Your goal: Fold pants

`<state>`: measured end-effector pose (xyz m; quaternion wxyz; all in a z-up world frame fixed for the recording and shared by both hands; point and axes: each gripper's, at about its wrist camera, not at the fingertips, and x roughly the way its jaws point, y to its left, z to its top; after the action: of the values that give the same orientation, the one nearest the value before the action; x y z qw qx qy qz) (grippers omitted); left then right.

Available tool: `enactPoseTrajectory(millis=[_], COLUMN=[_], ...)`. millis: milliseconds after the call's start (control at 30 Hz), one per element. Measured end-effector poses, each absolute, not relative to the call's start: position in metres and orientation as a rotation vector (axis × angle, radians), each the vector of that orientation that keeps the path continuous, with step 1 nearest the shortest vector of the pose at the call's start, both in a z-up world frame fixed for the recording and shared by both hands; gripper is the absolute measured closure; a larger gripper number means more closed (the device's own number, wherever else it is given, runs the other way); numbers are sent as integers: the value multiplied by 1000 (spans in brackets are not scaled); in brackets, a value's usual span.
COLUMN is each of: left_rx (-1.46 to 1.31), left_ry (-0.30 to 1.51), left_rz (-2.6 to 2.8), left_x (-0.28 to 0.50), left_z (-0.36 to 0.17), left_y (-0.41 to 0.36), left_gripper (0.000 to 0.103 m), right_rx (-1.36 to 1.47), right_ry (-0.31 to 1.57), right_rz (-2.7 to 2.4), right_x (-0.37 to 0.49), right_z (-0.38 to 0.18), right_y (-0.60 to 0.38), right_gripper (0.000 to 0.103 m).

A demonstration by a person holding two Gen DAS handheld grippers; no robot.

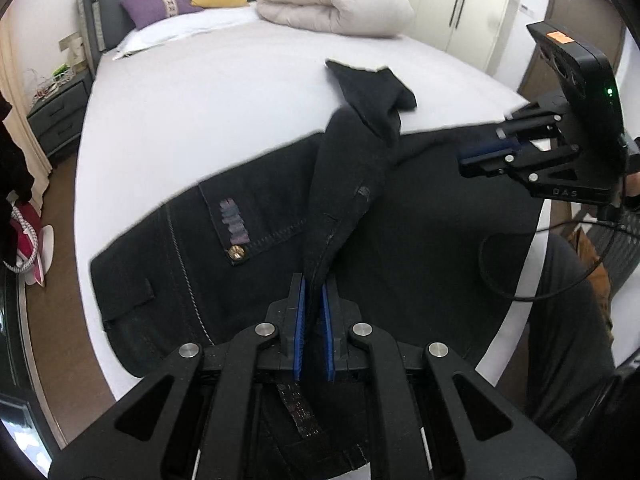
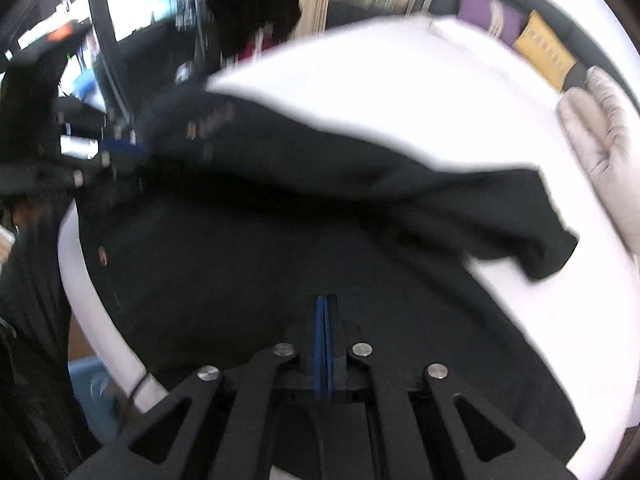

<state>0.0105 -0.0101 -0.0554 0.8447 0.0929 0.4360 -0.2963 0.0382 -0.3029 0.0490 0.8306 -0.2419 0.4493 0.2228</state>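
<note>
Left wrist view: black pants (image 1: 248, 240) spread across the white bed (image 1: 192, 100), waistband and buttoned back pocket (image 1: 256, 216) toward the left, one leg doubled back with its cuff (image 1: 372, 88) lying further up the sheet. Left tool (image 1: 314, 312) is clenched on a ridge of this cloth, which rises in a soft peak into its blue pads. Right tool (image 2: 324, 320), in its own blurred view, shows its pads nearly together with no cloth between them, so it appears released over the fabric. Judged from the drape, the material is a limp, medium-weight denim-like weave: it sags, does not slip, and follows any pull. Seams, hems and the waistband offer the firmest holds; pinching one layer mid-panel would only drag wrinkles.
</note>
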Motion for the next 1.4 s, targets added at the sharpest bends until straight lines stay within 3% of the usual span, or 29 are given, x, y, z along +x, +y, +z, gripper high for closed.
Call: enactPoseTrajectory(millis=[33,67,100,200,267,500,567,833,1400], left_rx=[196,198,198,186,175,140,136,157,358], left_ry=[910,899,893,887,887,895,899,899,959], left_rz=[-621,-619,-618,-619,-620,-622,-622,-654,-801], left_x=[10,8,8,9,7,14,22,26,-35], left_z=[-51,-47,-44,-41,-42,-39,-38,-41,-73], left_y=[-11,-13,-11,-12,-7,16,20,16,-19], left_gripper=[96,96,96,96,96,96,96,96,96], right_rx=[-562,-632,-718,-916,-1021,-1263,-1268,-1199,-1269], right_ry=[906,845,773,691,672,710,756,807,893], right_rz=[461,438,428,448,472,552,539,493,424], right_x=[42,45,51,47,54,98,89,79,-67], right_z=[55,57,61,53,46,2,-8,7,-17], right_y=[-303,-297,-291,-272,-262,-239,-235,-248,-259], right_gripper=[49,27,26,32,48,70,100,101,101])
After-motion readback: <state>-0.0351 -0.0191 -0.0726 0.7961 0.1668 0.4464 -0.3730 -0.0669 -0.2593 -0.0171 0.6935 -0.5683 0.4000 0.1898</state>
